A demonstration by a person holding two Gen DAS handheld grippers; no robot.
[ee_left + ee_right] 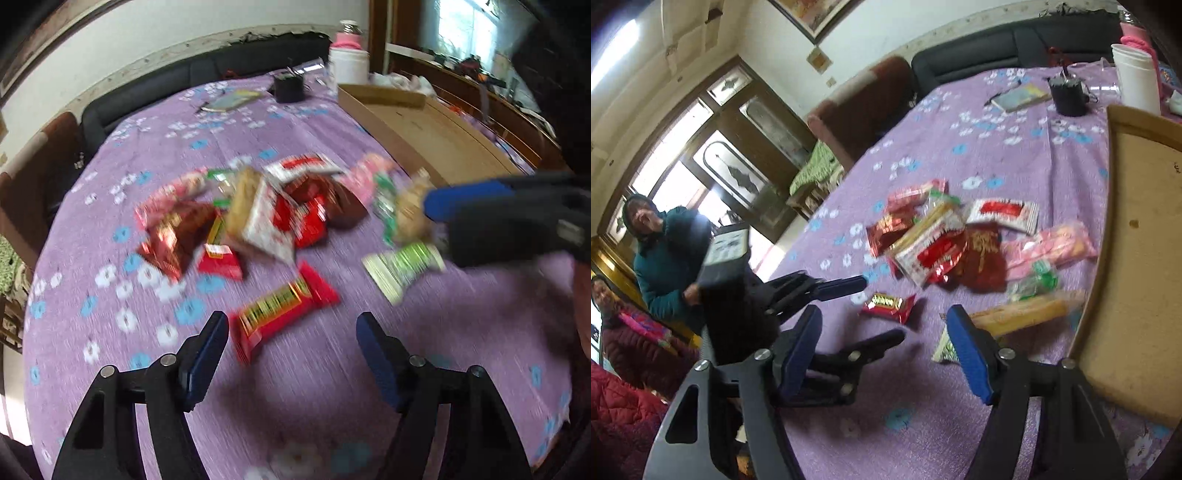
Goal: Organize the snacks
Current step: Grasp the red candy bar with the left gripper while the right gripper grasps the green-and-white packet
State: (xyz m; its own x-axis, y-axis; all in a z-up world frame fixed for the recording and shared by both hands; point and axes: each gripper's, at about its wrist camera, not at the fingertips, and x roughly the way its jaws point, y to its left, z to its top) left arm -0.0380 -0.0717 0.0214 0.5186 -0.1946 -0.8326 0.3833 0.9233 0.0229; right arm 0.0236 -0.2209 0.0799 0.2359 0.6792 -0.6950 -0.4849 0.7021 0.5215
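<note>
Both grippers gaping, nothing held: left gripper (291,328) over red bar (284,308), right gripper (882,325) nr green pack (1032,282). Snack pile (266,210) mid table (461,332), cardboard tray (1137,258) at right edge.

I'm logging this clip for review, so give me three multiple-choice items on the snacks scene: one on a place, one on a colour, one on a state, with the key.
1. Where is the cardboard tray relative to the snack pile in the left wrist view?
A. Right of it
B. Under it
C. Left of it

2. What colour is the wrapper of the snack bar nearest the left gripper?
A. Blue
B. Red
C. White

3. How do the left gripper's jaws stand?
A. Shut on a packet
B. Shut, holding nothing
C. Open, holding nothing

Key: 1 A, the tray lies along the pile's right side; 2 B, red wrapper with a yellowish label; 3 C, fingers spread, nothing between them.
</note>
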